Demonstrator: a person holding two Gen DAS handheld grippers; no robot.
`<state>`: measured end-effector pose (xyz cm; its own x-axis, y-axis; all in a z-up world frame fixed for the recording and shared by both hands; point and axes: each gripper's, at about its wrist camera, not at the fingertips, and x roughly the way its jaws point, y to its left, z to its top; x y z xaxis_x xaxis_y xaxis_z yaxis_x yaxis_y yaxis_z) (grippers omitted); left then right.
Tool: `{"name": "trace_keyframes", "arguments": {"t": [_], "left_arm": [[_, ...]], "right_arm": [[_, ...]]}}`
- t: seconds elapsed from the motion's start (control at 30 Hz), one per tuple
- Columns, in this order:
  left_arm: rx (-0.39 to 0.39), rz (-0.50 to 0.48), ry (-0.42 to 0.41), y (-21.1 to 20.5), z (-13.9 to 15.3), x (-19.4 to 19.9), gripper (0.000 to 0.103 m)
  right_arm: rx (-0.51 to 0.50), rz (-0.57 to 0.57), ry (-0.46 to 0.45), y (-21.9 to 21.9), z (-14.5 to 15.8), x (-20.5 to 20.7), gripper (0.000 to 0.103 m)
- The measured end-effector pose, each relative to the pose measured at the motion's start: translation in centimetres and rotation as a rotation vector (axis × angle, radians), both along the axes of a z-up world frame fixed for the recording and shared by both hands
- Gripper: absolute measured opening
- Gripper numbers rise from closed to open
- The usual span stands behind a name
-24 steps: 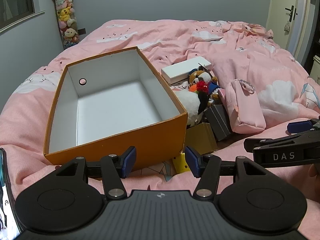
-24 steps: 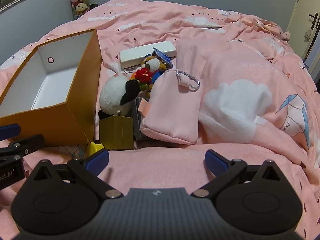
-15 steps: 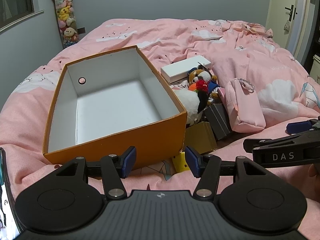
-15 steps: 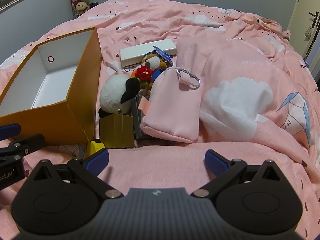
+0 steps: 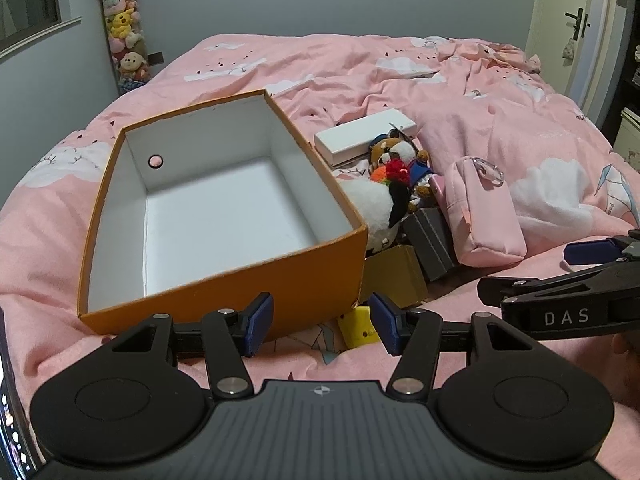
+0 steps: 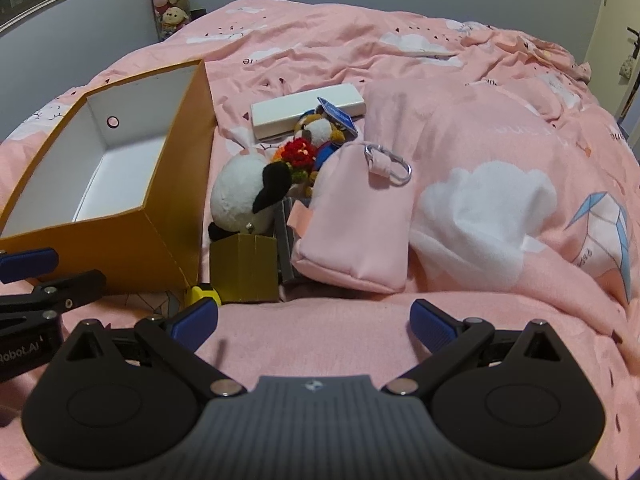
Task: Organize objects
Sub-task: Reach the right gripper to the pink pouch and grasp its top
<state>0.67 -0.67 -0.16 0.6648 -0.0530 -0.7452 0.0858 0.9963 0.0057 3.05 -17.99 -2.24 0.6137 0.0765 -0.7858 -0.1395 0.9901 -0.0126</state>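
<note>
Pink bed (image 6: 460, 92): pouch (image 6: 356, 220) beyond fingers (image 6: 430, 322) (parted).

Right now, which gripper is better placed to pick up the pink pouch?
Right, probably. The right gripper is open and faces the pink pouch directly; the left gripper faces the orange box.

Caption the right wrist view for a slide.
Open right gripper faces pink pouch, plush toys and small boxes beside an empty orange box.
</note>
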Motion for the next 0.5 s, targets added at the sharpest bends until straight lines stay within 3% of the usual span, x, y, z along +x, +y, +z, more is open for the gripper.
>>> {"name": "trace_keyframes", "arguments": {"t": [0.5], "left_arm": [[0.016,-0.021,-0.082,-1.4,2.1,4.3,0.066]], "right_arm": [[-0.129,0.022,-0.035,0.5,0.6,5.2,0.093]]}}
